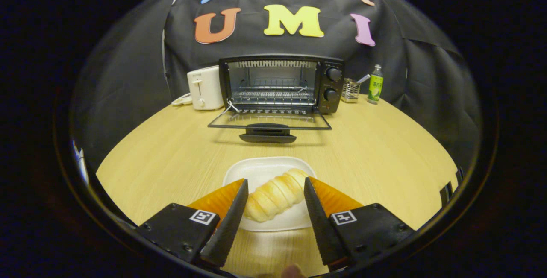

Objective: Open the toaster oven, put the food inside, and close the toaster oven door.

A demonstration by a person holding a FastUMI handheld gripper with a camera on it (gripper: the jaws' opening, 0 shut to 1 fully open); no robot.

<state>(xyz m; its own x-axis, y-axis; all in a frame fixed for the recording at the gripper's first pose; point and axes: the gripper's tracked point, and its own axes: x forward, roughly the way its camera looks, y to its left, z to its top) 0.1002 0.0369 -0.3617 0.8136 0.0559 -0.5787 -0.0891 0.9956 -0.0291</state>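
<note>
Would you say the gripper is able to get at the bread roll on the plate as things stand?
Probably yes: the gripper is open with the bread roll between its fingers, on the white plate, and nothing stands in the way.

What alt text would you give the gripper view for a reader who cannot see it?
The open gripper brackets a bread roll on a white plate, jaws on either side, not visibly pressing it. Beyond, on the wooden table, a toaster oven stands with its door folded down, a white toaster beside it.
</note>
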